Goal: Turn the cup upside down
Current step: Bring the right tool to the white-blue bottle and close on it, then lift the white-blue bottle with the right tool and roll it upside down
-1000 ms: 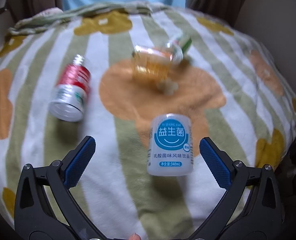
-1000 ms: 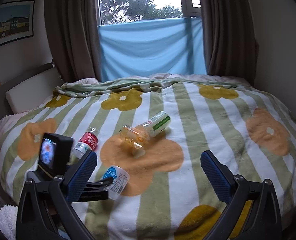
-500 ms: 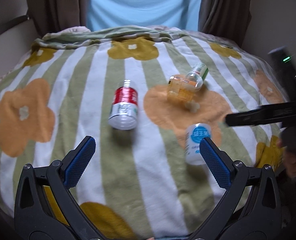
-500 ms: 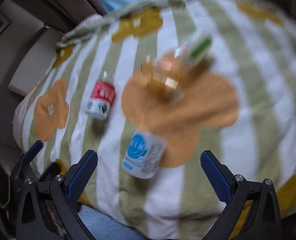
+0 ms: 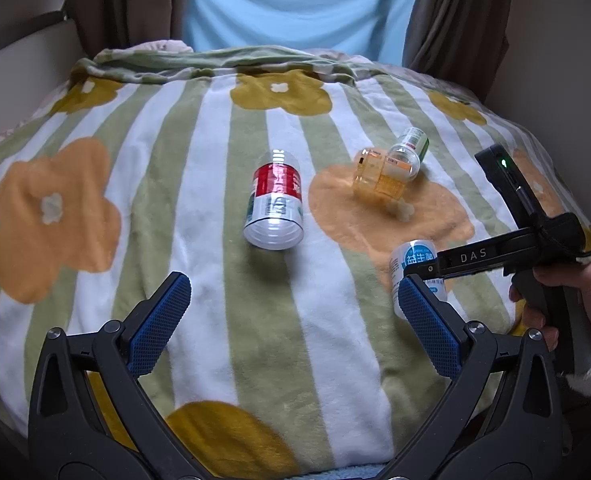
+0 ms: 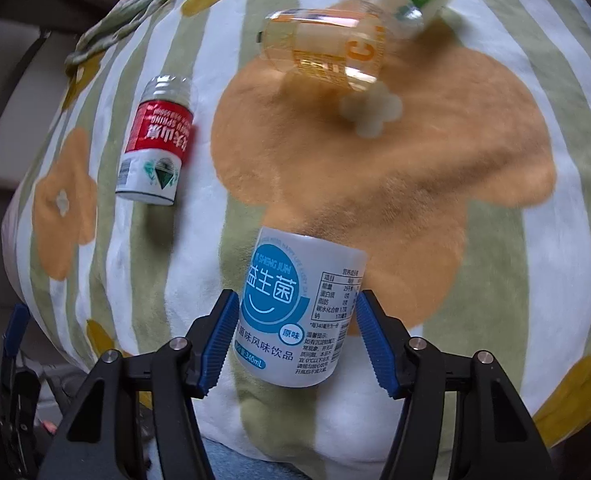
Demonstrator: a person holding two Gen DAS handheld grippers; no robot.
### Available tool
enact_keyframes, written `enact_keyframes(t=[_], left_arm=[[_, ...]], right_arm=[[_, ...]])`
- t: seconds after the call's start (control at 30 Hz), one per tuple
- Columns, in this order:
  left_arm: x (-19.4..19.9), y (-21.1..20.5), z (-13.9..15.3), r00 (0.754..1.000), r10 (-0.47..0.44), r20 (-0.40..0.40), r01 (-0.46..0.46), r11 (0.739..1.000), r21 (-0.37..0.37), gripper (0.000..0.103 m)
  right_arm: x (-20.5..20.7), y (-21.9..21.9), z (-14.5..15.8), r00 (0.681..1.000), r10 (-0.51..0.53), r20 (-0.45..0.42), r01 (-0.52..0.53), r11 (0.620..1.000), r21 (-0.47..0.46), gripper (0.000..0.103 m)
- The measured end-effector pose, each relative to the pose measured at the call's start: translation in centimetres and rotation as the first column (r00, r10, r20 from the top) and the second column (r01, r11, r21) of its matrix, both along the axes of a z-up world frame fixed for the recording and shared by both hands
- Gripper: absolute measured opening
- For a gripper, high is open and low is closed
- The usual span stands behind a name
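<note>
The white plastic cup with a blue smiley label and Chinese print (image 6: pixel 295 312) lies on its side near the front edge of the bed, its long axis running from the camera away toward the window, tilted slightly left at the far end; the flat end nearest the right wrist camera carries the "340mL" line, and which end is the mouth cannot be told. It is a short, squat cylinder, a blue disc on one face and a panel of small black text beside it. It rests on the striped green-and-white fleece blanket with orange and mustard flowers (image 5: pixel 199 184), at the near rim of a large orange flower. The left gripper (image 5: pixel 295 320) hangs above the blanket's front with its jaws spread wide and nothing between them. The right gripper (image 6: pixel 295 338) has its blue pads on either side of the cup's lower body, pinching or all but pinching it; half a second ago those jaws stood wide apart with the cup ahead of them. The red-and-white cut bottle section (image 5: pixel 275 204) lies on its side left of the cup. The clear amber plastic bottle (image 5: pixel 383 176) lies farther back, touching the green-labelled small bottle (image 5: pixel 413 146). A hand (image 5: pixel 563 300) holds the right gripper's handle.
</note>
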State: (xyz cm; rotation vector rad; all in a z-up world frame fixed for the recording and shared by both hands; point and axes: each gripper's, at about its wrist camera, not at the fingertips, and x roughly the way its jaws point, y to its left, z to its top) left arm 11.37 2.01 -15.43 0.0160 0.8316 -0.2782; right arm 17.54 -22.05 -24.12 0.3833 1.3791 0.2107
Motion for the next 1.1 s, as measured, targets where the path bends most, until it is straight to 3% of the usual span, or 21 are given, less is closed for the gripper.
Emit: enact_keyframes(t=[0.1,0.2,0.23,0.33,0.43,0.57,0.63,0.7,0.83,0.93,1.0,1.03,1.1], left_arm=[[0.1,0.2,0.1,1.000,0.000,0.004,0.000,1.000,-0.001,0.103],[0.1,0.5,0.1,1.000,0.003,0.009,-0.002,1.000,-0.006,0.103],[0.2,0.6,0.2,1.000,0.006,0.009,-0.006,1.000,-0.007,0.103],[0.4,0.7,0.0,1.000,0.012,0.001,-0.012,1.000,-0.021,0.103],[0.7,0.4,-0.2,1.000,0.016,-0.006,-0.016,0.999,-0.030,0.103],[0.9,-0.4,-0.6,1.000,0.014,-0.017,-0.014,1.000,-0.019,0.103],[1.1,-0.7,-0.8,1.000,0.013,-0.022,-0.013,1.000,-0.018,0.103],[1.2,-1.2,-1.1,1.000,0.008,-0.027,-0.008,1.000,-0.012,0.103],[1.3,-2.2,-1.6,0.999,0.000,-0.036,0.000,1.000,0.012,0.103],[1.2,-2.7,-1.7,0.999,-0.007,-0.038,0.007,1.000,0.011,0.103],[1.1,-3.0,-1.6,0.999,-0.009,-0.034,0.010,1.000,0.013,0.103],[1.0,-3.1,-1.5,0.999,-0.010,-0.033,0.010,1.000,0.015,0.103],[0.8,-3.3,-1.4,0.999,-0.011,-0.031,0.011,1.000,0.020,0.103]], right_arm=[[0.5,1.1,1.0,0.991,0.135,0.017,-0.134,0.988,-0.072,0.055],[0.7,3.2,2.3,0.930,0.365,0.029,-0.351,0.910,-0.219,0.055],[0.5,4.1,2.8,0.886,0.463,0.022,-0.440,0.854,-0.277,0.055],[0.2,5.4,2.9,0.774,0.632,-0.045,-0.597,0.704,-0.385,0.054],[-0.3,6.3,2.5,0.621,0.770,-0.149,-0.728,0.496,-0.473,0.054],[-0.7,6.9,2.3,0.406,0.883,-0.236,-0.816,0.234,-0.529,0.054],[-0.5,6.7,1.9,0.344,0.903,-0.258,-0.826,0.161,-0.540,0.054],[-0.2,6.4,1.7,0.319,0.911,-0.261,-0.832,0.138,-0.537,0.054],[0.4,6.6,1.6,0.292,0.933,-0.212,-0.831,0.138,-0.540,0.054],[0.3,6.3,1.6,0.279,0.941,-0.191,-0.822,0.131,-0.555,0.055],[-0.1,6.1,1.8,0.290,0.941,-0.176,-0.815,0.146,-0.561,0.057],[0.0,5.7,2.1,0.305,0.939,-0.158,-0.808,0.168,-0.565,0.063],[0.3,6.3,2.5,0.322,0.939,-0.119,-0.798,0.202,-0.568,0.085]])
